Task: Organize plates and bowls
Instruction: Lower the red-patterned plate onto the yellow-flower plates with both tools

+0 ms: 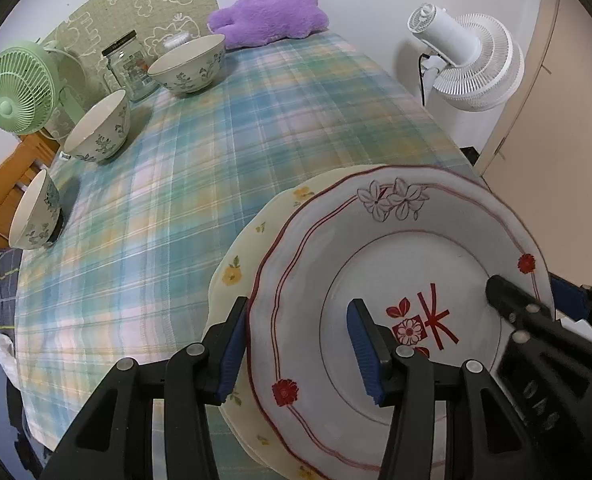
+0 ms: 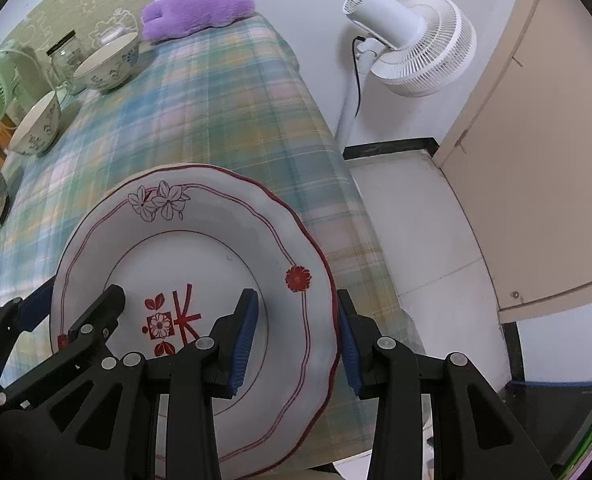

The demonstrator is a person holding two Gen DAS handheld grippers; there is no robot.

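left of the red-trimmed plate, three floral bowls stand well apart along the plaid tablecloth. the plate lies on a yellow-flowered plate at the near edge. the left gripper straddles its left rim, the right gripper its right rim; both look parted, not yet clamped. glazed ceramic is likely stiff, heavy, slippery and breakable, so grip the rims.

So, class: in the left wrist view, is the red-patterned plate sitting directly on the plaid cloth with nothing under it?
No: the red-patterned plate lies over a cream plate with yellow flowers, whose rim shows on its left side.
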